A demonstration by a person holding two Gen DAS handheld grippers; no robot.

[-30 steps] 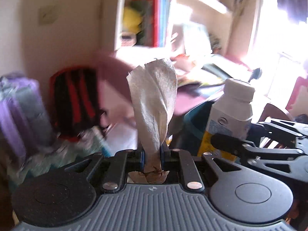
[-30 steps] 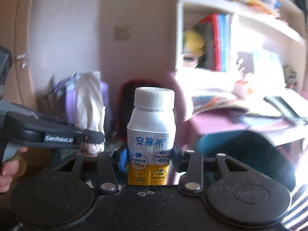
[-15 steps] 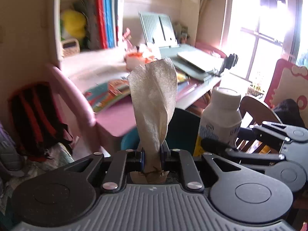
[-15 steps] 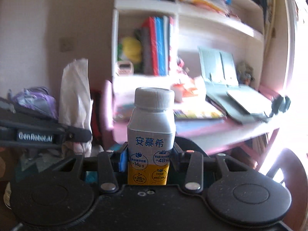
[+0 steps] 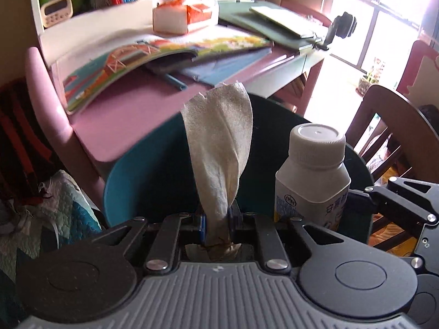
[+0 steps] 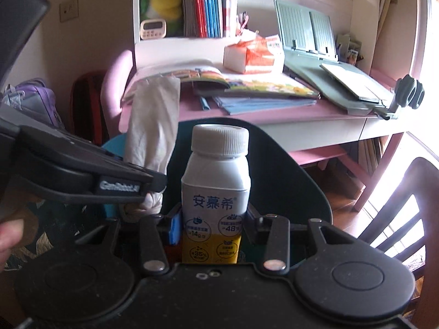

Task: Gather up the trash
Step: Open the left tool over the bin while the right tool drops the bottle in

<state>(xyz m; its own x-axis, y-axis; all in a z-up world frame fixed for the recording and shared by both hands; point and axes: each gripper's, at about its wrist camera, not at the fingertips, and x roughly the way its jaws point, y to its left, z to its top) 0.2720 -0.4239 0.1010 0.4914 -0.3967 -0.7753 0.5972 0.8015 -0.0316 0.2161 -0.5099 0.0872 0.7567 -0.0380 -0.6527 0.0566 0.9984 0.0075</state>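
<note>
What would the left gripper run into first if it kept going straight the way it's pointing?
Probably the teal chair back right ahead of the left gripper, whose fingers pinch a tissue. The pink desk lies beyond. Depth is hard to judge.

crumpled matt paper tissue (image 5: 219, 148); smooth, probably plastic bottle (image 6: 215, 192); glossy picture book (image 5: 153, 57).

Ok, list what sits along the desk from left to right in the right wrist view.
Timer → colourful picture book → white and orange carton → green book stand → clamp knob at the desk's right end.
</note>
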